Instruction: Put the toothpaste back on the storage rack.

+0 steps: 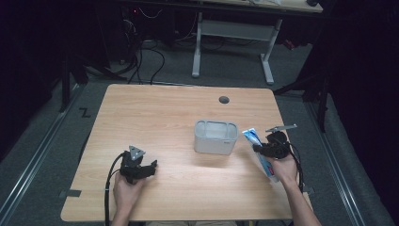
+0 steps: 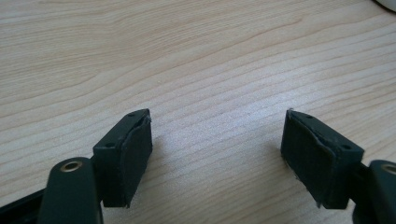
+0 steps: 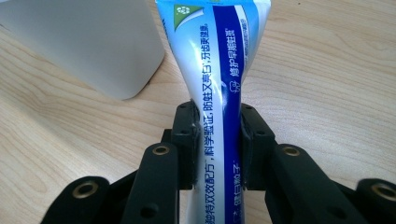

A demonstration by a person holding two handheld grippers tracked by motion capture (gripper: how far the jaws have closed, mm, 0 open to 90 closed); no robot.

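A blue and white toothpaste tube (image 3: 217, 70) is clamped between the jaws of my right gripper (image 3: 217, 140), flat end pointing away. In the high view that tube (image 1: 254, 138) lies slanted at the table's right side, with the right gripper (image 1: 270, 148) shut on its middle, just right of a grey rectangular bin (image 1: 215, 137). The bin's pale wall (image 3: 84, 42) stands close to the tube's left in the right gripper view. My left gripper (image 1: 141, 169) rests near the front left of the table; its jaws (image 2: 217, 158) stand wide apart over bare wood with nothing between them.
The wooden table (image 1: 160, 113) has a round cable hole (image 1: 224, 100) at the back. Beyond it stand a white desk frame (image 1: 233, 33) and loose cables (image 1: 141, 61) on the grey floor.
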